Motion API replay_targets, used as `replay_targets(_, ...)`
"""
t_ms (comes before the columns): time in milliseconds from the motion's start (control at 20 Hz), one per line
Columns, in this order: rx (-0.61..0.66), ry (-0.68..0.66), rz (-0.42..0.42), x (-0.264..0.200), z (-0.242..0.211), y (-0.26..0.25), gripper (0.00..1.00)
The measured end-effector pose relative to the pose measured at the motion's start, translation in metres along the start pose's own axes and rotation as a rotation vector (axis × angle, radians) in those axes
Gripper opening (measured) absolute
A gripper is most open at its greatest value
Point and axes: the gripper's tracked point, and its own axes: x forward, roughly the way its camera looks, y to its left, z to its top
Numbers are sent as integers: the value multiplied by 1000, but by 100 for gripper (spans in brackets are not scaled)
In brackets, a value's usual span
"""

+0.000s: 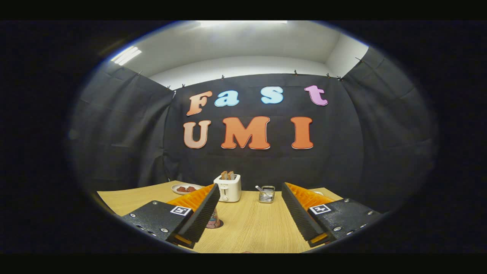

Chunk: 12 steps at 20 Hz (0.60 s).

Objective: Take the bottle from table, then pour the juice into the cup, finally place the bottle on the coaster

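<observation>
With the two fingers spread wide and nothing between them, I have the gripper (250, 213) hanging over bare table (251, 228), looking level along the wood toward the back wall. I judge the wide gap suits taking a bottle from the side, since a round body needs room to slide in before the fingers close. Tucked right behind the inner edge of the left finger I can see a small item with a patterned side sitting on a dark round base (214, 222); most of it is hidden by the finger, so I cannot tell whether it is the cup, the bottle's lower part, or something standing on the coaster. It sits to the left of the gap, not inside it, so the fingers are not lined up on it as they stand. Beyond the fingertips, near the far edge of the table, a white toaster (227, 187) with two slices poking out stands roughly ahead of the left finger, and a small clear glass container with a spoon or similar in it (267, 194) stands just ahead and slightly right of centre. Further left, a plate (185, 188) carries some reddish pieces. I cannot pick out a bottle plainly anywhere, so I cannot judge how far along the job stands.
</observation>
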Motion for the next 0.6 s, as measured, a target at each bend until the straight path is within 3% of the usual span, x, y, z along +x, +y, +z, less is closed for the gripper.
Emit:
replay_targets(200,-22,-52,-36,2,6,-5,97)
replay_targets(600,-29,-70,-25,1,12,3,97)
